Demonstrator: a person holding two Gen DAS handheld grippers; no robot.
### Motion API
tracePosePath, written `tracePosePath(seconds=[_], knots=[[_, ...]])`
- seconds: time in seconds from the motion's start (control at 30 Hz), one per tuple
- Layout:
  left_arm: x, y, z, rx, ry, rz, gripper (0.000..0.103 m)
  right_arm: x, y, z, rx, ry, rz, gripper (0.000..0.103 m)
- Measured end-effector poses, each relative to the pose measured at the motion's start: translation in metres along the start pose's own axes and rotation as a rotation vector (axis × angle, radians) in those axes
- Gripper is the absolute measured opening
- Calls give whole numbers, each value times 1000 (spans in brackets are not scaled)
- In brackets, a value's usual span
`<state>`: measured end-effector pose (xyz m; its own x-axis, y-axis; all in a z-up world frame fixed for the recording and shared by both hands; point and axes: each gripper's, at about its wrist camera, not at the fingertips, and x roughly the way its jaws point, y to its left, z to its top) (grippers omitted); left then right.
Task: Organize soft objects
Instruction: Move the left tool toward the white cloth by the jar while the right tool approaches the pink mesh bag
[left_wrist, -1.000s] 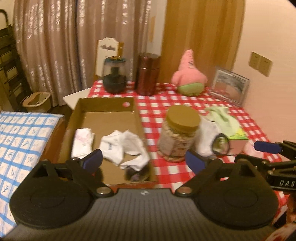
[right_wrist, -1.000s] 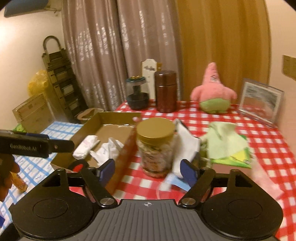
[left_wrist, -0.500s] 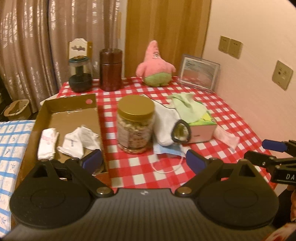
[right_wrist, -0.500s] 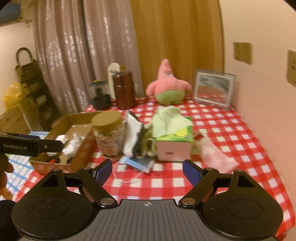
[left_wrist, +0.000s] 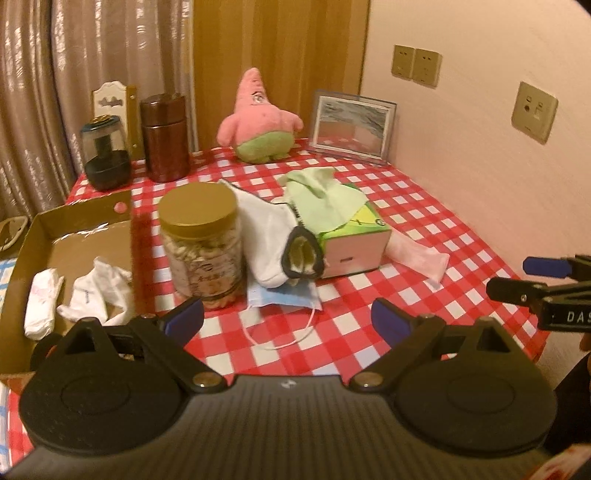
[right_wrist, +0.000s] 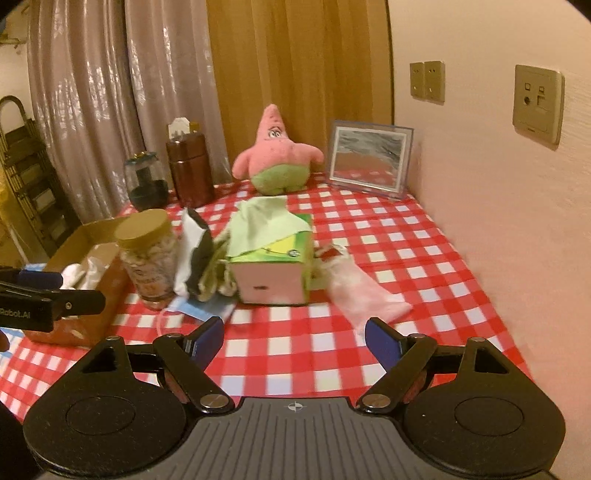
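Both grippers, left (left_wrist: 287, 317) and right (right_wrist: 293, 339), hover with fingers spread and empty; the pink sock (right_wrist: 360, 291) beside the tissue box (right_wrist: 271, 271) wants a mid-fabric pinch.

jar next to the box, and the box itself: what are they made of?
Jar: looks like clear plastic, possibly glass; contents show through the glossy wall. Its gold lid is matte and smooth, probably plastic.
Box: brown corrugated cardboard by its look, with thin walls and shiny tape on the floor.
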<state>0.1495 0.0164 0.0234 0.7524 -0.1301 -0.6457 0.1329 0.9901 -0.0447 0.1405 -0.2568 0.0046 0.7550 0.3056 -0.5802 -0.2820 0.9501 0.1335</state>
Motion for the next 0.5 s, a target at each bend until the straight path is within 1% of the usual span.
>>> tracePosePath(seconds=[0.23,0.33,0.43,0.5], knots=[[35,-11,5,39,-17,12,94,24,-28,9,-32,11,-22,83],[54,-14,6,60,-20,16,90,41,-37,12,-63,27,-29,83],[73,-13,8,64,-24,14,88,60,-46,12,-77,43,-32,83],[85,-13,9,63,-25,16,85,72,-50,13,-79,51,-34,83]])
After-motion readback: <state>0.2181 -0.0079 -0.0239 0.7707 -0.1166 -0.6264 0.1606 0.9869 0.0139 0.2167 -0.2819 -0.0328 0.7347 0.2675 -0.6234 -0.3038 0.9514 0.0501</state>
